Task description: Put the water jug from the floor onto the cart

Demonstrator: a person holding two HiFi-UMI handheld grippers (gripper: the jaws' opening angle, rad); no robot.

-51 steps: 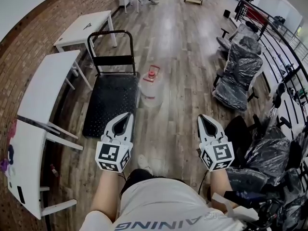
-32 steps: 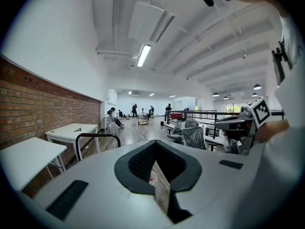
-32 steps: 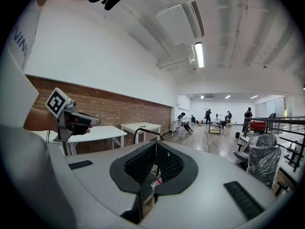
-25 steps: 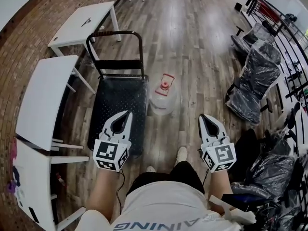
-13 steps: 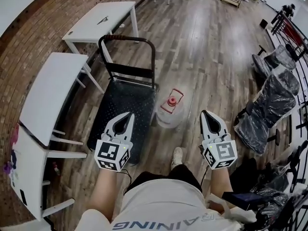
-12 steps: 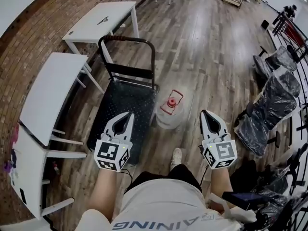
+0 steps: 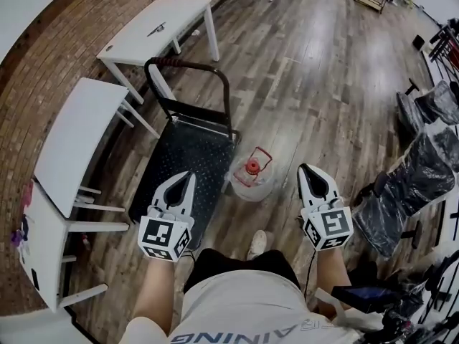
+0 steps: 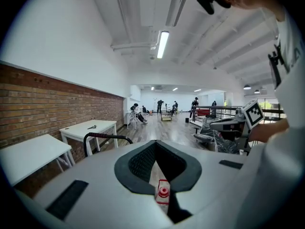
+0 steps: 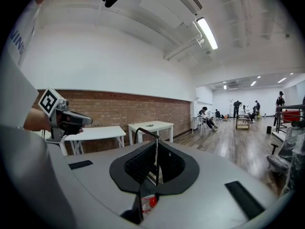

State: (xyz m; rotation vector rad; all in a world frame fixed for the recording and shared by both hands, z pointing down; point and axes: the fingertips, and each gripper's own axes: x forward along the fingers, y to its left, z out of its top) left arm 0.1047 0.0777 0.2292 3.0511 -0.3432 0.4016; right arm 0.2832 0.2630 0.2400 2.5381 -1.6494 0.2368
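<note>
Nothing is done yet: the water jug [image 7: 251, 180] stands on the floor beside the empty cart [image 7: 183, 155], ahead of and between the left claw [image 7: 184, 177] and right claw [image 7: 308, 170], both closed on nothing.

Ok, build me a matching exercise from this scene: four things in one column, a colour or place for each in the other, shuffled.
1. water jug
2. cart
3. far table
4. chair

A. white, along the brick wall
B. wrapped in dark plastic
C. red cap, standing on the floor beside the cart
D. black deck with a looped handle

Pairs: 1-C, 2-D, 3-A, 4-B.
</note>
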